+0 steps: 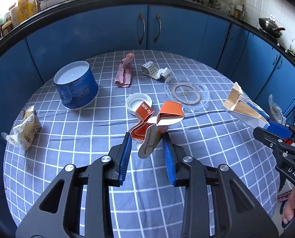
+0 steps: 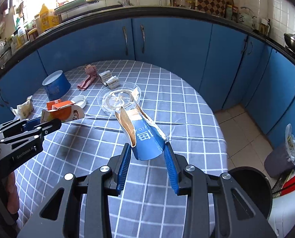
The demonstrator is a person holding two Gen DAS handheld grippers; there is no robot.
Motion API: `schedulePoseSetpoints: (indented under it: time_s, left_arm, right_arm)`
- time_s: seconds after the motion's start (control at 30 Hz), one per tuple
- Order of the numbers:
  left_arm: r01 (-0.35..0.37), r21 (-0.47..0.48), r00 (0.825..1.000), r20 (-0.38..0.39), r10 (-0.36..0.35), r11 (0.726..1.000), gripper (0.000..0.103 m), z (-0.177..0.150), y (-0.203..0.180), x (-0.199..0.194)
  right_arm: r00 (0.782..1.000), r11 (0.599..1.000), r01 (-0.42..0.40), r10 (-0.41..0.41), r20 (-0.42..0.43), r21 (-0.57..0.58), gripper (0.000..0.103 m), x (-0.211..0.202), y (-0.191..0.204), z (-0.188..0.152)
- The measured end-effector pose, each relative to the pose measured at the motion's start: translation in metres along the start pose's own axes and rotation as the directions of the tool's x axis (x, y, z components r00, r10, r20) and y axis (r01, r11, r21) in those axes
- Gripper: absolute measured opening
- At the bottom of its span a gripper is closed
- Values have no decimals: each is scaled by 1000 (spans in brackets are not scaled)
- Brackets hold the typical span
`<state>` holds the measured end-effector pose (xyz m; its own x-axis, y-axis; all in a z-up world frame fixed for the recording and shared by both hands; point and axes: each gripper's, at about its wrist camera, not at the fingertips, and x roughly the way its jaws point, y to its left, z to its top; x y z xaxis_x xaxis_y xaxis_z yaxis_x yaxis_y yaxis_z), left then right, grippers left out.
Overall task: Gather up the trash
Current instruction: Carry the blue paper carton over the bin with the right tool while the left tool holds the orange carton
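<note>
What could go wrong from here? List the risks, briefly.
1. The left gripper pinches only the lower tip of the crumpled orange carton; its loose folds could slip out or snag on the way.
2. The right gripper holds the torn blue carton by its bottom edge, open end up and tilted; it may pivot or drop.
3. The black bin sits low beside the table; a release too early would likely land trash on the floor.
</note>
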<state>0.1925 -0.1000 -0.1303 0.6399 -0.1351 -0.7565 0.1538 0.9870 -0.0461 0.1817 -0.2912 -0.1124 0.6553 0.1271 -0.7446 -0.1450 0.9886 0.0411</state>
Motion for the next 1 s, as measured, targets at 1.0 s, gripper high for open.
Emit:
schedulePoseSetpoints:
  time_s: [1.0]
  left_arm:
    - [55, 65, 984, 166, -65, 996, 31, 2, -42, -108]
  right_arm:
    - [978, 992, 115, -123, 166, 61, 34, -133, -14, -18]
